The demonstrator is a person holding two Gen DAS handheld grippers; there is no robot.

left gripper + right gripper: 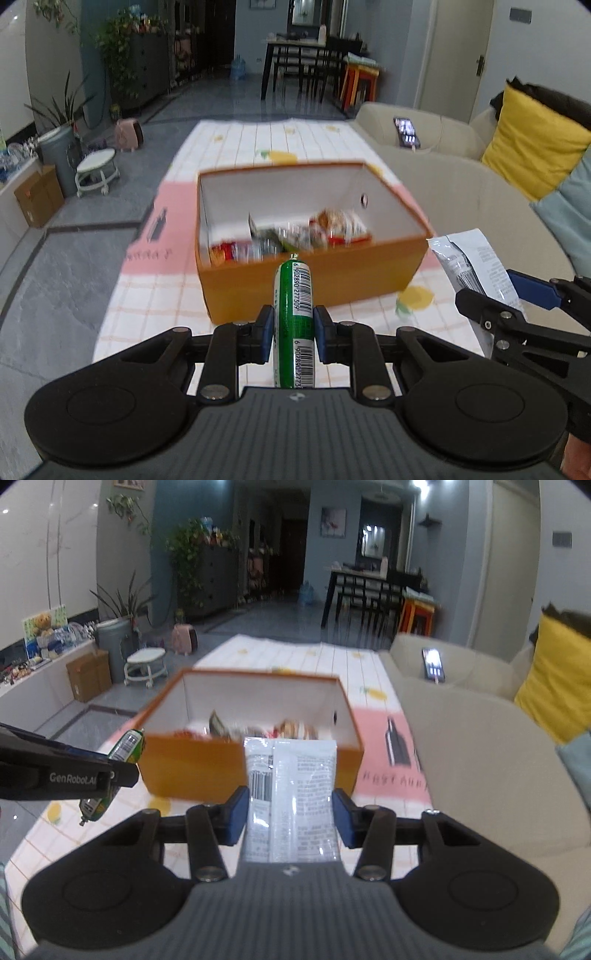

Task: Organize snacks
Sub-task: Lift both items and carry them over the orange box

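We carry both snacks over the orange box (310, 280): left gripper (293, 326) pinching the green sausage (294, 321), right gripper (291, 812) clamping the white packet (293, 794); we clear the rim before releasing.

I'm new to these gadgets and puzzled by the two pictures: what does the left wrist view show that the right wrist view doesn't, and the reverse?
Only the left view shows the barcode along the green stick-shaped sausage snack, pinched between the left tongs.

Only the right view shows the white foil packet's full printed face, squeezed by the right tongs, and a teddy-bear picture.

Both show the open orange cardboard box of snacks, the checked tablecloth and the beige sofa.
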